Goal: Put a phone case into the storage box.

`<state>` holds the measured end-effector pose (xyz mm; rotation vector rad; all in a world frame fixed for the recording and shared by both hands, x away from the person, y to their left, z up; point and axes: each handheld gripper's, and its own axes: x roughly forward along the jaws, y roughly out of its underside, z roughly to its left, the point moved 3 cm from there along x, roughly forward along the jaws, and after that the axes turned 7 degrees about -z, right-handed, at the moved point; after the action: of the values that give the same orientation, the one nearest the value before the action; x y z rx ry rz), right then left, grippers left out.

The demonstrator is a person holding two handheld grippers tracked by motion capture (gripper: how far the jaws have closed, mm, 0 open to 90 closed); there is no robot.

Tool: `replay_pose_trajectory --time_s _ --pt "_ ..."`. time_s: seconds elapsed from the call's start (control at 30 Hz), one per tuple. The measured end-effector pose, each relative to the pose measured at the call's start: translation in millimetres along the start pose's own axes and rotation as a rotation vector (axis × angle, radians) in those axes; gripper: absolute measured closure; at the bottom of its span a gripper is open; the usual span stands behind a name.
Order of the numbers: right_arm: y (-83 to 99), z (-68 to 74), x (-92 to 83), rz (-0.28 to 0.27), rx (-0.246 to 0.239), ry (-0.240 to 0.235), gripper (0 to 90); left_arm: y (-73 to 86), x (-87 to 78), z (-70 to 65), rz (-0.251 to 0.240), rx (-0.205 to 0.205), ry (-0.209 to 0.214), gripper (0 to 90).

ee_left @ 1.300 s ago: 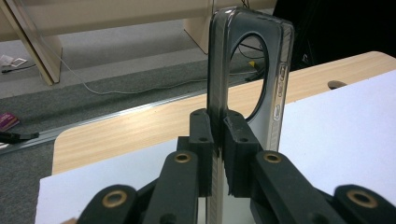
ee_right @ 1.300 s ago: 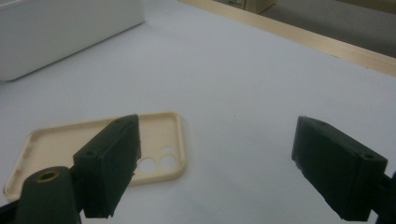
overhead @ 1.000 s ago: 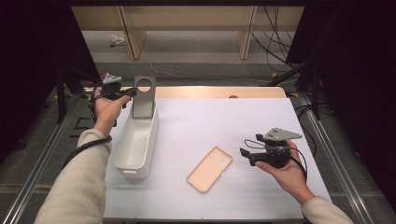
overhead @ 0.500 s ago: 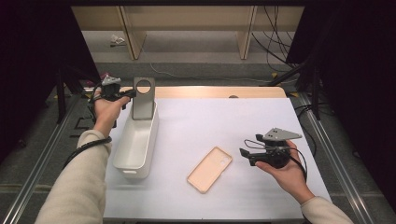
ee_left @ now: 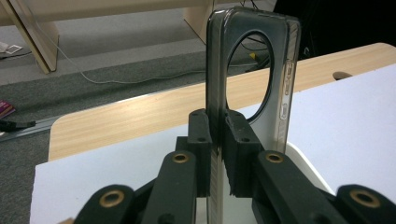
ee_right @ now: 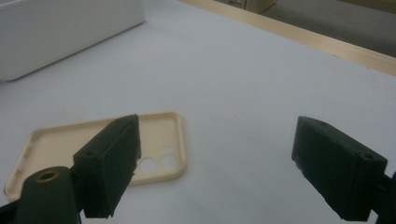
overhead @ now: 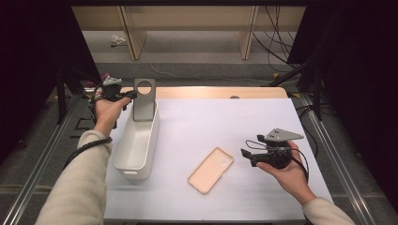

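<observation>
The bench (overhead: 263, 117) carried a white sheet over most of its top, with a strip of pale wood left bare along the far edge. On the left part of that sheet stood a long white bin (overhead: 136, 143), open at the top and running away from the person. Above the bin's far end a smoky grey phone case (overhead: 144, 99) stood upright, its large round camera opening at the top; in the left gripper view its lower edge seemed to dip just inside the bin's rim, though the tongs hid that part and it could not be told for sure. A beige phone case (overhead: 211, 169) lay flat on the sheet with its hollow side up, between the bin and the person's right hand, well apart from both. The left tongs (overhead: 126, 96), held in the left hand (overhead: 105, 110) beside the bin's far left corner, were closed tight on the grey case, one pad (ee_left: 201, 140) pressed against each face of it. The right tongs (overhead: 246, 155), resting in the upturned right hand (overhead: 286, 171) near the bench's right side, stood wide apart with nothing between them, pointing toward the beige case.
</observation>
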<state>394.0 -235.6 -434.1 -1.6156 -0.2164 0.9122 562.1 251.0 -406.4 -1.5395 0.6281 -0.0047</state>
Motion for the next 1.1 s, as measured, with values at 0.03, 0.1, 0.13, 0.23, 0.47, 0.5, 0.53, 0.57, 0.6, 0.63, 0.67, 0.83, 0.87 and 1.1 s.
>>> replay_pose_trajectory --time_s 0.03,0.1,0.13,0.23,0.47,0.5,0.53,0.57,0.6,0.63,0.67,0.83,0.87,1.1 --pt "0.1 0.0 -0.1 0.002 0.0 -0.001 16.4 0.6 0.3 0.1 0.003 0.003 -0.002 81.3" --pt "0.1 0.1 0.0 0.001 -0.001 -0.001 16.4 1.9 0.9 0.7 0.009 0.009 -0.006 81.1" --pt "0.1 0.1 -0.1 0.002 -0.001 -0.001 16.4 2.5 1.3 0.9 0.009 0.01 -0.006 81.0" --pt "0.1 0.0 -0.2 0.002 0.0 -0.001 16.4 4.2 1.8 1.7 0.015 0.013 -0.009 80.8" --pt "0.2 0.4 0.2 0.001 -0.002 -0.001 16.4 7.0 3.0 3.3 0.03 0.03 -0.021 81.5" --pt "0.2 0.4 0.2 0.001 -0.001 -0.001 16.4 7.6 3.5 3.2 0.033 0.034 -0.021 81.6" --pt "0.2 0.3 0.2 0.001 -0.001 -0.001 16.4 8.4 4.2 3.1 0.036 0.035 -0.024 81.6" --pt "0.2 0.3 0.3 0.002 -0.001 -0.001 16.4 9.0 4.9 3.2 0.039 0.038 -0.027 81.6" --pt "0.2 0.3 0.3 0.001 -0.001 -0.001 16.4 9.6 5.5 3.3 0.042 0.038 -0.029 81.7" --pt "0.3 0.3 0.3 0.001 -0.001 -0.001 16.4 10.1 6.1 3.4 0.044 0.039 -0.034 81.7" --pt "0.3 0.4 0.3 0.001 -0.001 -0.002 16.4 10.6 6.7 3.5 0.046 0.042 -0.038 81.7" --pt "0.4 0.2 0.5 0.0 -0.001 -0.002 16.4 14.1 9.4 3.3 0.069 0.065 -0.042 81.4" --pt "0.5 0.2 0.5 0.001 -0.001 -0.003 16.4 15.0 9.6 3.5 0.073 0.067 -0.045 81.1" --pt "0.6 0.6 0.7 0.001 -0.001 -0.004 16.4 17.6 9.1 6.0 0.08 0.071 -0.057 80.2"
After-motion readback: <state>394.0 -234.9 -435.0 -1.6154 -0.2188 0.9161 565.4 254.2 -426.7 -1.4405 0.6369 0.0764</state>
